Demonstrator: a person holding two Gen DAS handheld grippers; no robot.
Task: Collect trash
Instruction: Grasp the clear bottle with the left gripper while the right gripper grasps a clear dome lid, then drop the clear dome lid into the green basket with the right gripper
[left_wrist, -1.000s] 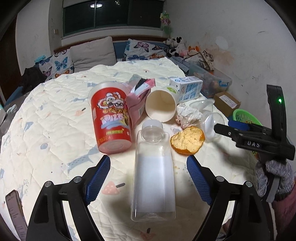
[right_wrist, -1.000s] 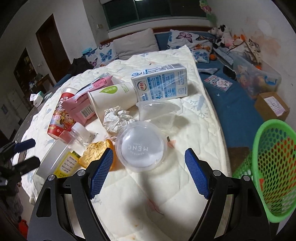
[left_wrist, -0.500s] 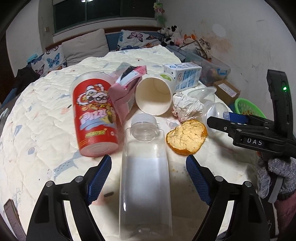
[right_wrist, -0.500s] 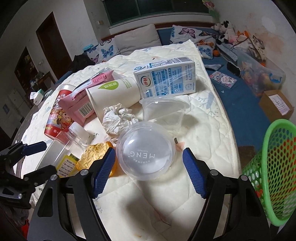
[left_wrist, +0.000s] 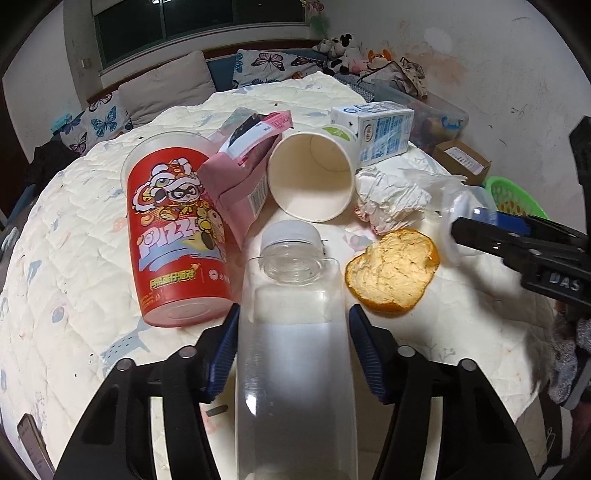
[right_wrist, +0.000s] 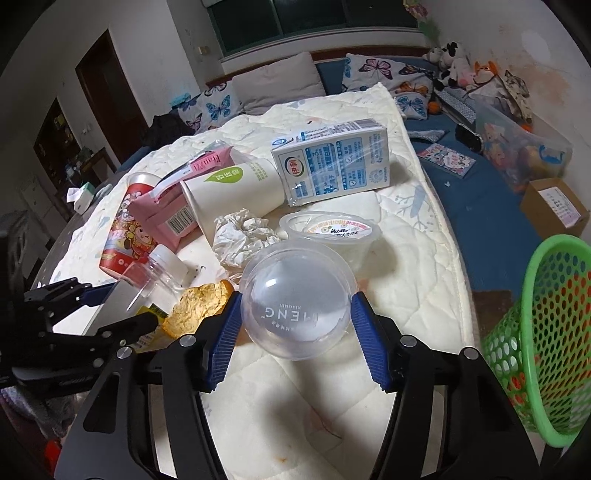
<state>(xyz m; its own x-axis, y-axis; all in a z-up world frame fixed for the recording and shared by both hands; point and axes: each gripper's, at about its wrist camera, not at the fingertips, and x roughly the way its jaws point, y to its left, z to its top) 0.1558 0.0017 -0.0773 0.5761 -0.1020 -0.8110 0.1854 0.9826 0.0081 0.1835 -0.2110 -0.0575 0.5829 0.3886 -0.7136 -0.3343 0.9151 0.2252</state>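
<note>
My left gripper (left_wrist: 292, 347) is shut on a clear plastic bottle (left_wrist: 293, 354) lying on the quilted table, its white cap pointing away; both blue pads touch its sides. My right gripper (right_wrist: 295, 332) is shut on a clear dome lid (right_wrist: 297, 301) marked MENG. An orange peel (left_wrist: 393, 273) lies between the two. A red pizza snack cup (left_wrist: 175, 236), a pink packet (left_wrist: 243, 177), a white paper cup (left_wrist: 312, 177), crumpled tissue (left_wrist: 388, 201), a milk carton (right_wrist: 332, 162) and a clear pudding cup (right_wrist: 332, 234) lie beyond.
A green mesh basket (right_wrist: 543, 332) stands on the floor right of the table (right_wrist: 424, 280). A cardboard box (right_wrist: 554, 206) and a plastic bin of toys (right_wrist: 517, 147) sit further right. A sofa with cushions (right_wrist: 277, 85) runs behind the table.
Both grippers moved forward and closed: the left onto the bottle's sides, the right onto the dome lid. The other trash has not moved.
</note>
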